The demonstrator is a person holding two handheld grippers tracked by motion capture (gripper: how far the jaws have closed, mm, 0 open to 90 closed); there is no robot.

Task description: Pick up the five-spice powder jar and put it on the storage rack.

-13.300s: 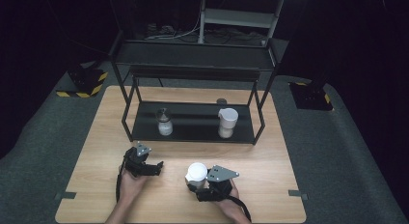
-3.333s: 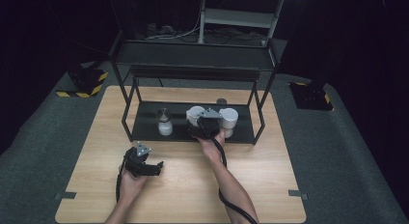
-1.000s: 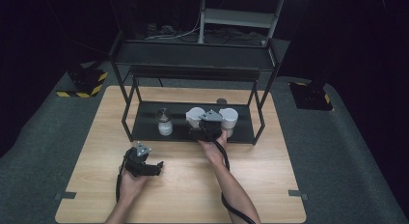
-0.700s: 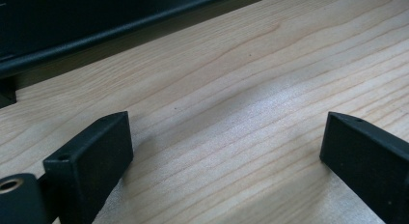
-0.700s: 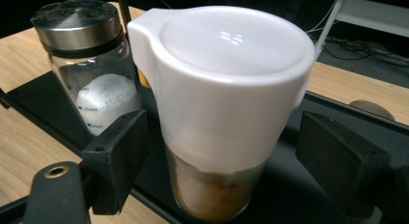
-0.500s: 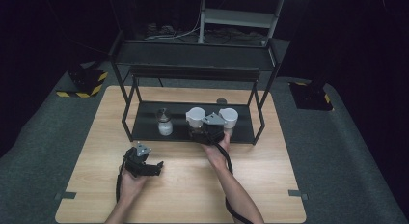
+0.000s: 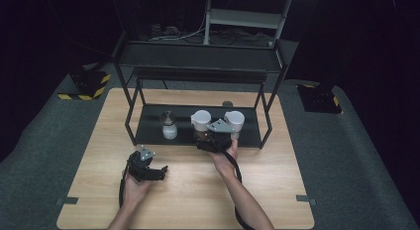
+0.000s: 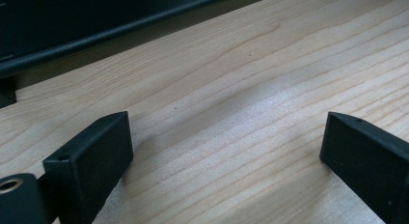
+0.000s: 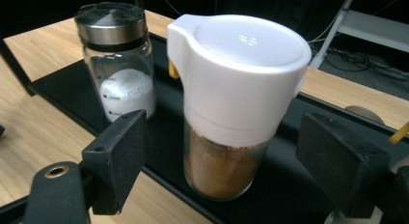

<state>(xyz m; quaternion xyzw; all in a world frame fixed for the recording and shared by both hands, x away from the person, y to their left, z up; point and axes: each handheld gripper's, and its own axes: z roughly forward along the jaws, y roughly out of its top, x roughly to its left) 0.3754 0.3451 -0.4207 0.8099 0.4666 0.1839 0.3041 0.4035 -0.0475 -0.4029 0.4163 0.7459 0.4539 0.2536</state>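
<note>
On the lower shelf of the black rack (image 7: 250,136) we have the brown-powder jar with the white cap (image 9: 231,113) standing upright, between the glass salt shaker (image 9: 118,64) on one side and a second white-capped jar (image 7: 234,121) on the other. Our right tongs (image 9: 226,161) are spread to either side of the brown jar, the pads clear of the glass, so we judge the placing done and the release made; what remains is to draw the right hand back to the counter (image 7: 188,200). Our left tongs (image 8: 226,151) lie spread wide over bare wood, pinching nothing. As for writing, the shaker carries small white print on its glass, too fine for us to read, and the white cap shows a few raised dots but no brand we can make out.
</note>
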